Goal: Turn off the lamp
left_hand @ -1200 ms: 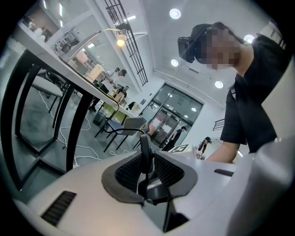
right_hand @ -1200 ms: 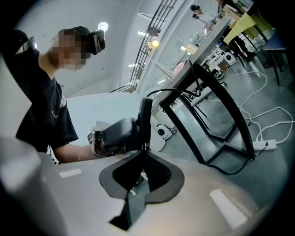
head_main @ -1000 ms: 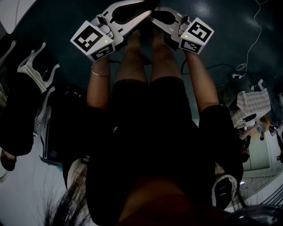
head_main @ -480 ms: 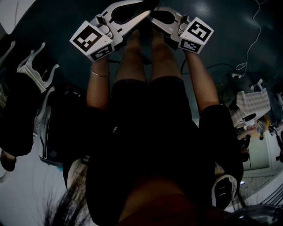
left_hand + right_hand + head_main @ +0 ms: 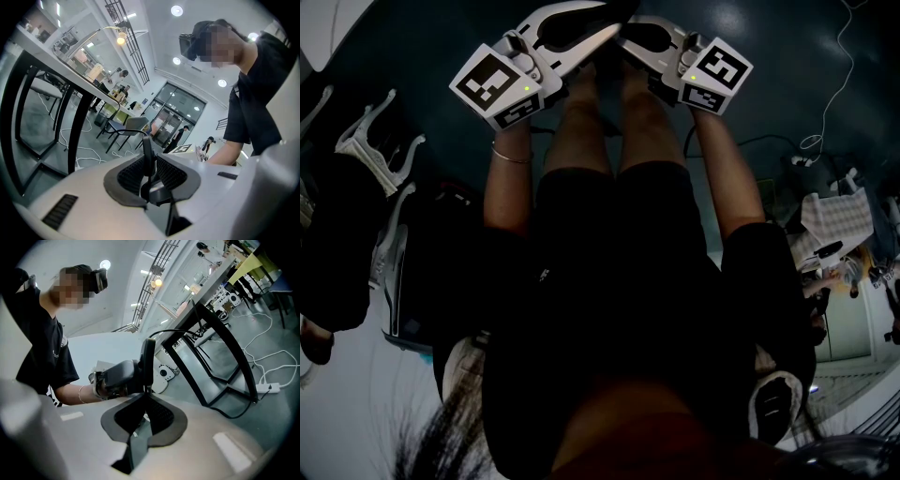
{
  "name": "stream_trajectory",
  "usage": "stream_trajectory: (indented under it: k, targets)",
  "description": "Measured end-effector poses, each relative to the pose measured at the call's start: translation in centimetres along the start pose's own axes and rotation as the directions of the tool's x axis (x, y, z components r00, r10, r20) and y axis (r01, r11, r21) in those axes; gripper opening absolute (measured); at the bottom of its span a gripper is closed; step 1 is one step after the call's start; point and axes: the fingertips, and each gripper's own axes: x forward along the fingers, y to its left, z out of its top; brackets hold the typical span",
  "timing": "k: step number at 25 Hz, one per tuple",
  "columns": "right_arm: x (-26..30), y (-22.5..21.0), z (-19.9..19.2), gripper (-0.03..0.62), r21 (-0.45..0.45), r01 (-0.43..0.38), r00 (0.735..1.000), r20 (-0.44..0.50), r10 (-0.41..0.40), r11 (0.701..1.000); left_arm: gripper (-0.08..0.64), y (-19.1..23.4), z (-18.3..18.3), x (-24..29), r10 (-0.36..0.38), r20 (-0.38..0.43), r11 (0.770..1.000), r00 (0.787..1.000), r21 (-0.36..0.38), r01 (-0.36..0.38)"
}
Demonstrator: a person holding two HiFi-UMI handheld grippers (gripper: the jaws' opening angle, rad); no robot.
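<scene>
The lamp (image 5: 121, 40) is lit, on a curved arm over a long desk (image 5: 70, 77) far off in the left gripper view. In the right gripper view the lamp (image 5: 158, 282) glows above the same desk (image 5: 213, 280). I hold both grippers in front of my body with their tips toward each other. My left gripper (image 5: 607, 28) (image 5: 147, 147) has just been closing a little; its fingers stand together with nothing between them. My right gripper (image 5: 625, 37) (image 5: 148, 359) is shut and empty too. Neither is near the lamp.
White cables and a power strip (image 5: 269, 388) lie on the floor under the black desk frame (image 5: 220, 357). Chairs (image 5: 129, 126) stand beyond the desk and people stand farther back. White chair backs (image 5: 375, 141) show at my left, and a white cord (image 5: 830, 103) at my right.
</scene>
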Motion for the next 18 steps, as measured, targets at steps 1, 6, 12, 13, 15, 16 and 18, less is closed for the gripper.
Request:
stream_trajectory:
  k: [1, 6, 12, 13, 15, 16, 18]
  targets:
    - [0.0, -0.02, -0.01, 0.011, -0.002, 0.002, 1.0, -0.001, -0.002, 1.0, 0.083, 0.01, -0.02, 0.02, 0.002, -0.002, 1.0, 1.0, 0.002, -0.002]
    - [0.06, -0.06, -0.2, 0.009, -0.027, 0.012, 1.0, -0.02, -0.013, 1.0, 0.081, 0.1, -0.21, 0.03, 0.01, -0.015, 1.0, 1.0, 0.006, -0.01]
    - [-0.18, 0.01, -0.41, 0.009, -0.032, 0.018, 0.999, -0.026, -0.019, 0.999, 0.081, 0.01, -0.49, 0.18, 0.017, -0.025, 1.0, 1.0, 0.006, -0.017]
    - [-0.24, 0.06, -0.43, 0.009, -0.032, 0.017, 0.999, -0.027, -0.018, 0.999, 0.079, 0.03, -0.58, 0.18, 0.02, -0.024, 1.0, 1.0, 0.009, -0.02]
    - [-0.27, 0.13, -0.44, 0.009, -0.035, 0.014, 0.999, -0.03, -0.016, 0.999, 0.071, 0.05, -0.64, 0.13, 0.022, -0.025, 1.0, 0.999, 0.023, -0.022]
    - [-0.26, 0.14, -0.44, 0.009, -0.036, 0.013, 0.999, -0.031, -0.014, 0.999, 0.071, -0.02, -0.6, 0.13, 0.021, -0.032, 0.999, 0.999, 0.033, -0.019]
    - [-0.27, 0.12, -0.47, 0.009, -0.036, 0.012, 0.999, -0.031, -0.013, 0.999, 0.071, -0.11, -0.6, 0.16, 0.02, -0.042, 0.999, 0.999, 0.043, -0.018]
